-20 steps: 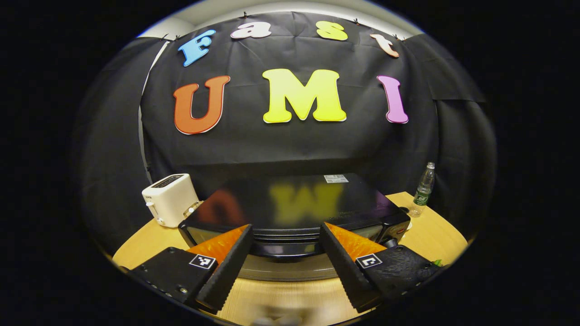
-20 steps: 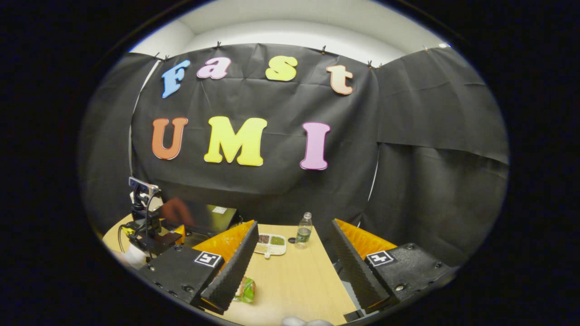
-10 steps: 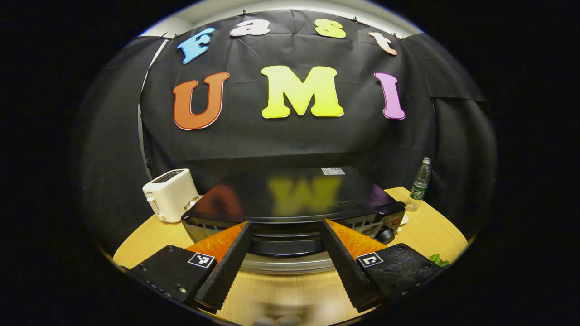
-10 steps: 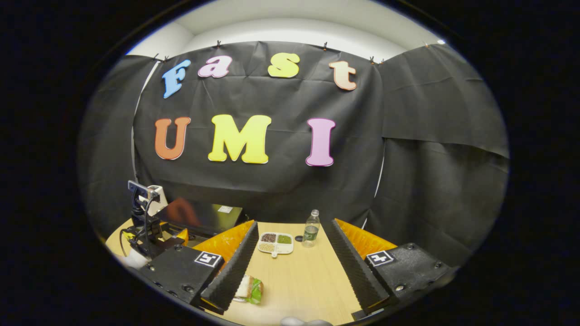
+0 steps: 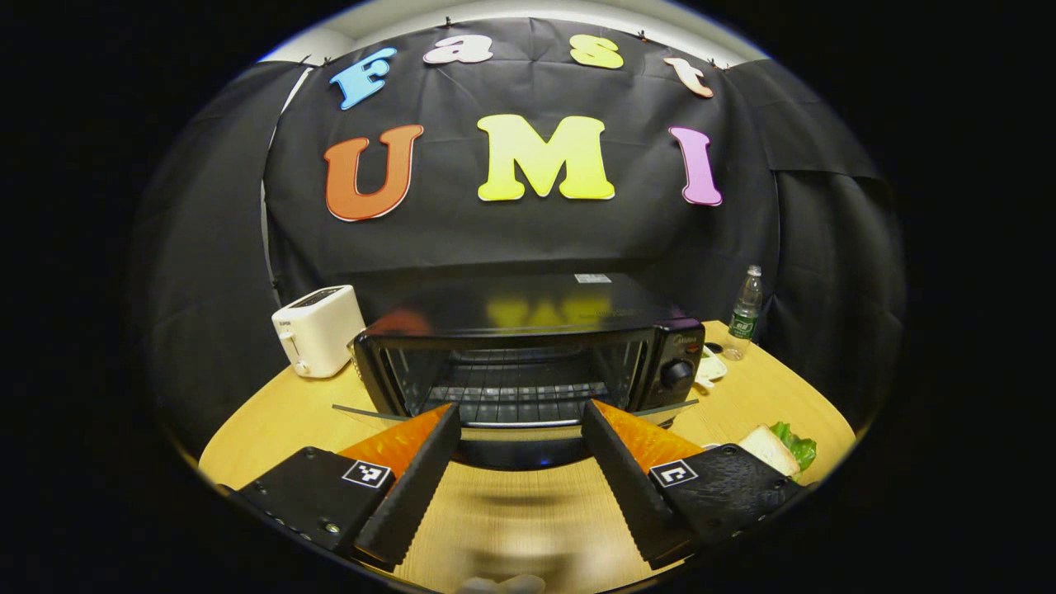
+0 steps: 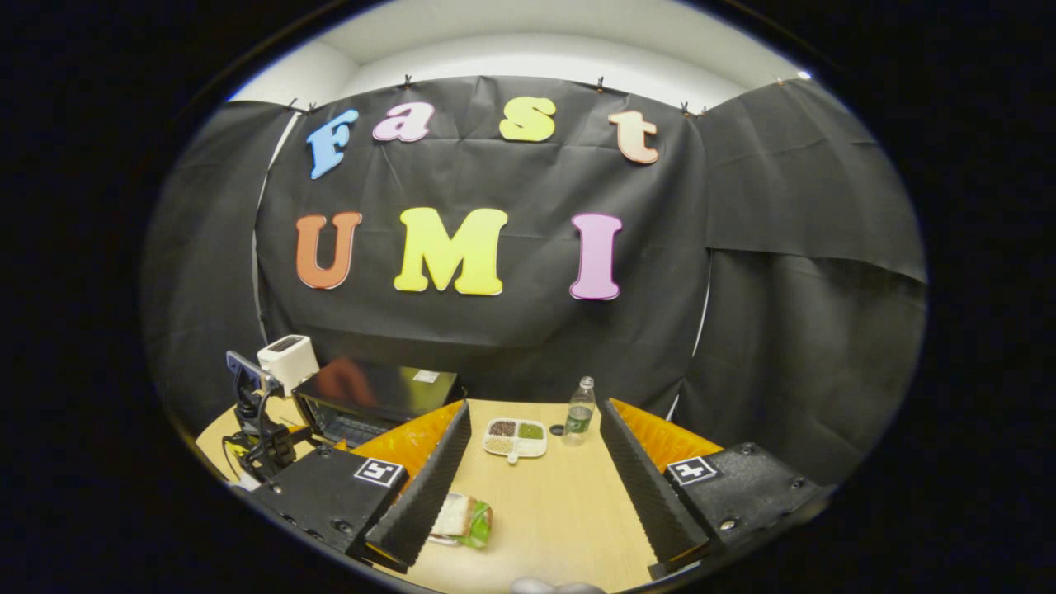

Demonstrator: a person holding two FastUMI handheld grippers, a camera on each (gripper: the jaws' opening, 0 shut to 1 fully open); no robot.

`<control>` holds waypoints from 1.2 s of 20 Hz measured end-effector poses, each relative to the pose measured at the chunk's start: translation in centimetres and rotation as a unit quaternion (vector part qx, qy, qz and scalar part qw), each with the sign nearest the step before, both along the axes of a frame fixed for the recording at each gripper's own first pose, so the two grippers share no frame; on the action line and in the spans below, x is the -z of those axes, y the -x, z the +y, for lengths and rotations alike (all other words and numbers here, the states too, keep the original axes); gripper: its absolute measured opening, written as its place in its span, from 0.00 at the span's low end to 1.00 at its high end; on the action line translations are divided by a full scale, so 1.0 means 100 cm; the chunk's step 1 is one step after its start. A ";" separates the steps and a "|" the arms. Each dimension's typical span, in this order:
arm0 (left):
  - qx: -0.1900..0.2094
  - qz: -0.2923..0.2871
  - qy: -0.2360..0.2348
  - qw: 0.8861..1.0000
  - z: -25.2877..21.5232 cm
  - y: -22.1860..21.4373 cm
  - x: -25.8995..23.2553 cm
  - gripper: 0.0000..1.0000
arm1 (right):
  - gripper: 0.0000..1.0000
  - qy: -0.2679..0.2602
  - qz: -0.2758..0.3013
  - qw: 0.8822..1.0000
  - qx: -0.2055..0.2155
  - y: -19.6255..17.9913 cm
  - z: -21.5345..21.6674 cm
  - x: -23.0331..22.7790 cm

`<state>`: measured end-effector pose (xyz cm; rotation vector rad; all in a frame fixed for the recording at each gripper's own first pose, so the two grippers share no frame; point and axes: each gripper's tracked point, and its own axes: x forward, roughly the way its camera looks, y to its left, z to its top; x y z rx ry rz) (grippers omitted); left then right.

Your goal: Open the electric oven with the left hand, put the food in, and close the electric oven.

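The black electric oven (image 5: 528,318) stands mid-table with its glass door (image 5: 371,412) folded down flat and the wire rack showing inside. My left gripper (image 5: 520,412) is open, its fingers on either side of the dark door handle (image 5: 520,452), not pressing on it. A sandwich with lettuce (image 5: 775,450) lies on the table to the right of the oven. In the right gripper view the sandwich (image 6: 466,520) lies just by the left finger of my open right gripper (image 6: 535,408), and the oven (image 6: 371,396) stands far left.
A white toaster (image 5: 318,330) stands left of the oven. A plastic bottle (image 5: 745,313) and a small divided dish (image 6: 516,437) are behind on the right. The round wooden table (image 5: 272,421) ends close in front.
The oven door has swung from shut to fully down as my left gripper drew back and lowered with the handle. The right gripper has shifted slightly, so more of the sandwich shows.
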<state>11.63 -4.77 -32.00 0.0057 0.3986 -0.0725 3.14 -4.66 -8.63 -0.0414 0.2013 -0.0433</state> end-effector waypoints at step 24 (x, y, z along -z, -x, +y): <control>-0.023 0.075 0.018 0.997 0.002 0.073 0.085 0.98 | 0.96 0.006 0.033 0.999 0.011 0.045 -0.024 0.045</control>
